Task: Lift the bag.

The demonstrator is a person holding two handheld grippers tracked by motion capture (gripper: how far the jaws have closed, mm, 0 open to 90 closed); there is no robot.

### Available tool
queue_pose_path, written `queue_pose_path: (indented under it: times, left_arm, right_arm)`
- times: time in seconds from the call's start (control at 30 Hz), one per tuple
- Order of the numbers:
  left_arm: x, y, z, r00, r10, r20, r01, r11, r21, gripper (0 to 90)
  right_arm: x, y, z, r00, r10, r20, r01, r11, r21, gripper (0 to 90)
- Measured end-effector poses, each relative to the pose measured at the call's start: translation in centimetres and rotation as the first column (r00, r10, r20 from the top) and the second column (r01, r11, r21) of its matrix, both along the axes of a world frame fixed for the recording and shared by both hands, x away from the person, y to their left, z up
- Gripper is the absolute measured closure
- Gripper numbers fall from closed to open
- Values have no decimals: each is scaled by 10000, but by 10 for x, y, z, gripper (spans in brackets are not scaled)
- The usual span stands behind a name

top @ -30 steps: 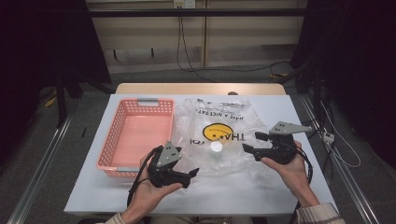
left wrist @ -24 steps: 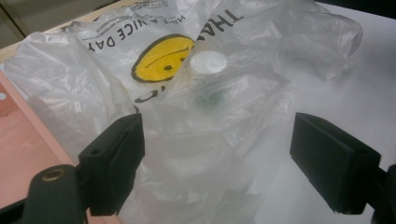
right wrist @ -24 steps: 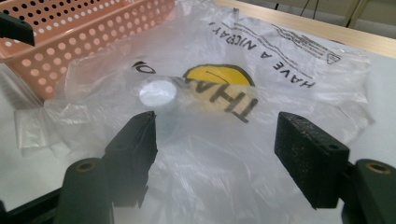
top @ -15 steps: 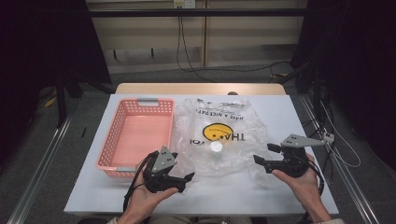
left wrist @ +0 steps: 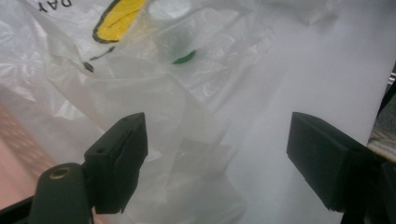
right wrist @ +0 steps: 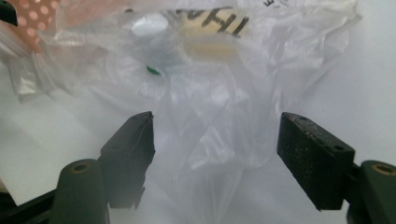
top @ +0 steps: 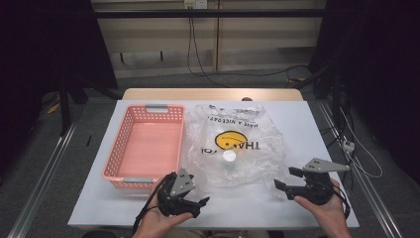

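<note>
gaping wide, both hand-held grippers (top: 203,202) (top: 283,179) beside the plastic bag (top: 233,144); its contents blurred, indistinct

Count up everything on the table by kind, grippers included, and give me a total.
Pink baskets: 1
Clear plastic bags with a smiley face: 1
White-capped containers inside the bag: 1
Handheld grippers, left gripper and right gripper, both open at the bag's near edge: 2
Total: 5
</note>
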State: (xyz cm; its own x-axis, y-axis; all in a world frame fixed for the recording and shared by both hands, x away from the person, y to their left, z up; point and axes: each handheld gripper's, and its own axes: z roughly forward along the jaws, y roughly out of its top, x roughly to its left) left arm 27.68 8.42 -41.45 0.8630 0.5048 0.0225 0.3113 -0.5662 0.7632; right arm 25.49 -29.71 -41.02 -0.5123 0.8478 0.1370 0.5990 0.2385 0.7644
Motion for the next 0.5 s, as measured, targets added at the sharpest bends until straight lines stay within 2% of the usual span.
queue_pose_path:
  times: [0.03, 0.07, 0.1, 0.17, 0.2, 0.23, 0.27, 0.3, 0.33, 0.37, 0.47, 0.5]
  left_arm:
    - [0, -2, -3, 10000, 68, -54, -68, 10000, -45, 204]
    - [2, -1, -3, 9999, -34, -110, 37, 9997, 253, 204]
    - [1, -2, -6, 9998, 70, -172, -70, 10000, -36, 205]
    - [3, -1, -9, 9998, -53, -205, 59, 9995, 300, 206]
    - [3, -1, -11, 10000, -1, -81, 3, 9996, 267, 208]
    - [3, -1, -12, 9999, 19, 122, -25, 9989, 460, 208]
    - [2, -3, -14, 9996, 242, 129, -244, 9995, 193, 214]
    - [3, -3, -12, 9999, 84, 106, -89, 9988, 481, 205]
    - [2, -5, -13, 9997, 235, 77, -237, 9994, 257, 201]
    - [2, -6, -12, 9999, 100, 134, -106, 9987, 495, 203]
    - [0, -10, -13, 9998, -132, 118, 125, 9983, 571, 220]
    - [0, -11, -15, 9998, -213, -8, 213, 9966, 793, 259]
  right_arm:
    - [0, 0, 0, 10000, 0, 0, 0, 10000, 0, 281]
    - [-2, 0, -1, 10000, 19, -83, -19, 10000, 19, 282]
    - [-5, 0, -4, 9998, 87, -185, -85, 9999, 73, 282]
    - [-7, 0, -5, 9996, 127, -232, -125, 9999, 58, 285]
    - [-9, 3, -10, 9986, 286, -437, -287, 9996, -18, 302]
    - [-9, 3, -10, 9986, 286, -437, -287, 9996, -18, 302]
    - [-9, 4, -12, 9980, 361, -515, -364, 9993, -64, 310]
    - [-9, 6, -15, 9973, 435, -590, -442, 9990, -113, 320]
    - [-9, 7, -17, 9964, 484, -702, -496, 9987, -155, 328]
    - [-7, 10, -21, 9948, 575, -846, -588, 9982, -135, 372]
    - [-5, 11, -23, 9936, 650, -922, -663, 9977, -116, 397]
    - [-5, 11, -23, 9936, 719, -875, -730, 9973, -92, 487]
